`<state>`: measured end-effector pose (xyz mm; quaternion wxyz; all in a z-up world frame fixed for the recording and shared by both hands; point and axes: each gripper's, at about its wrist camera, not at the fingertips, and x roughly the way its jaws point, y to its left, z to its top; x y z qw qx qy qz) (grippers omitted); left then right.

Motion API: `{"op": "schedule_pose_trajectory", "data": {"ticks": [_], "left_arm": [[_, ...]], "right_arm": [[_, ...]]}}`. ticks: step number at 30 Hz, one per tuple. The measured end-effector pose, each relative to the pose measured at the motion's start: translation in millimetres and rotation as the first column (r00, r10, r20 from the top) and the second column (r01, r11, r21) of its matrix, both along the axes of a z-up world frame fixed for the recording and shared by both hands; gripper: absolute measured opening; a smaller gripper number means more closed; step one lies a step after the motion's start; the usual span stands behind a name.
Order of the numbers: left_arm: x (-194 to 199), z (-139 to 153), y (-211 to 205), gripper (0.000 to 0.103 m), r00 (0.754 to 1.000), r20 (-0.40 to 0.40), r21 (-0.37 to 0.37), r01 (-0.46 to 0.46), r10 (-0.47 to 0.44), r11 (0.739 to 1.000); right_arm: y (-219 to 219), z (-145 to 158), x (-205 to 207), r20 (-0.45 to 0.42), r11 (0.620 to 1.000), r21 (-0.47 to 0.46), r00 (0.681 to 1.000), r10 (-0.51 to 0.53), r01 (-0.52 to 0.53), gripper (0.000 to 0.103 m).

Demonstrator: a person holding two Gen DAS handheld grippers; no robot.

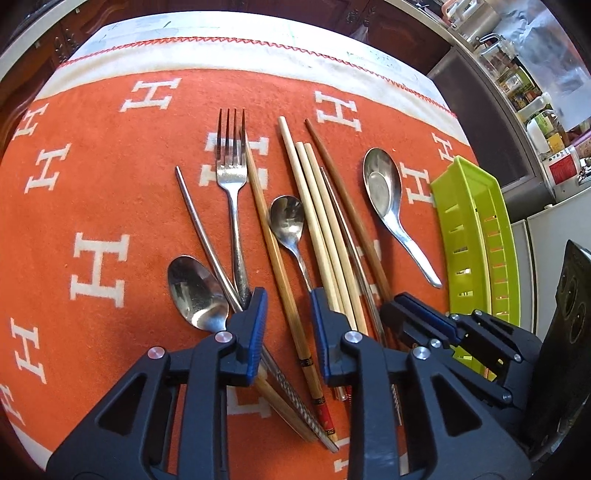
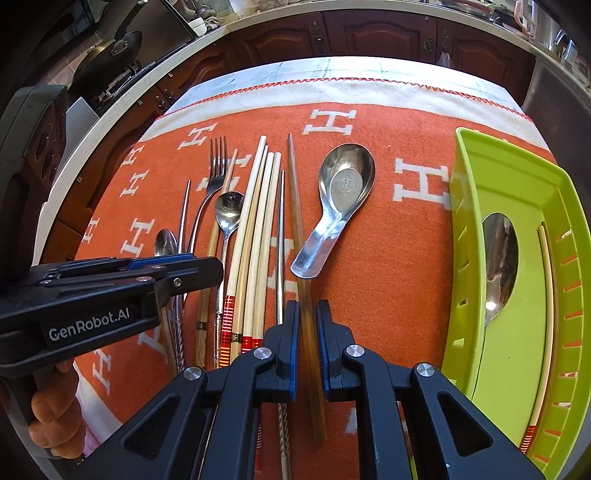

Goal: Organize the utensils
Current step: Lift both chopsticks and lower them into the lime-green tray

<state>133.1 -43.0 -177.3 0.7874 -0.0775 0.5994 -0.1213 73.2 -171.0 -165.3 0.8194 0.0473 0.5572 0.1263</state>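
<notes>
Utensils lie in a row on the orange cloth [image 1: 110, 155]: a fork [image 1: 232, 177], a small spoon [image 1: 286, 221], a large spoon [image 1: 195, 291], a wide soup spoon [image 2: 345, 184], pale bamboo chopsticks [image 2: 258, 221], metal chopsticks and a dark brown chopstick [image 2: 299, 236]. My right gripper [image 2: 307, 314] is partly open, its jaws straddling the dark brown chopstick low over the cloth. My left gripper [image 1: 288, 299] is open over a light wooden chopstick [image 1: 273, 251]; it also shows from the side in the right wrist view [image 2: 184, 271]. A green tray [image 2: 517, 206] at the right holds a spoon [image 2: 498, 258] and one pale chopstick [image 2: 546, 295].
The cloth's white border and table edge [image 2: 332, 88] lie at the back. Dark wooden cabinets [image 2: 369, 33] stand beyond. A counter with jars and bottles [image 1: 524, 92] runs along the right, a stove with a pan [image 2: 110, 59] along the left.
</notes>
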Motion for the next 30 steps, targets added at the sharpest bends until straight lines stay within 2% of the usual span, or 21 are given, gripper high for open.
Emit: {"op": "schedule_pose_trajectory", "data": {"ticks": [2,6,11,15,16,19,23,27,30], "left_arm": [[-1,-1,3,0.013,1.0,0.005,0.007,-0.004,0.004,1.0],[-5,-1,7,0.013,1.0,0.015,0.017,-0.008,0.008,1.0],[-10,0,-10,0.014,0.998,0.046,0.119,0.028,-0.033,0.993],[-14,1,-18,0.014,0.996,0.075,0.181,0.032,-0.046,0.983],[-15,1,-20,0.009,0.995,0.084,0.194,0.03,-0.047,0.981],[-17,2,-17,0.004,0.995,0.098,0.166,-0.002,-0.015,0.986],[-26,14,-7,0.004,0.993,0.116,0.124,-0.022,0.008,0.992],[-34,35,4,0.004,0.994,0.11,0.062,-0.033,0.026,0.998],[-42,56,5,0.004,0.993,0.12,0.018,-0.021,0.019,1.0]], "right_arm": [[1,0,0,0.001,1.0,-0.003,1.0,0.001,-0.001,0.01],[1,0,-1,0.004,1.0,-0.008,1.0,0.001,-0.001,0.01],[5,0,1,0.013,0.999,-0.036,1.0,0.007,-0.007,0.01],[15,1,2,0.037,0.995,-0.095,0.999,0.03,-0.027,0.009],[15,1,2,0.04,0.995,-0.1,0.999,0.03,-0.026,0.007],[12,1,4,0.039,0.997,-0.078,0.999,0.013,-0.01,0.006],[-1,6,1,0.014,0.999,0.041,1.0,-0.02,0.02,0.006],[-14,28,-9,0.032,0.989,0.144,0.999,-0.044,0.039,0.006],[-22,49,-19,0.06,0.982,0.179,0.996,-0.064,0.052,0.006]]}}
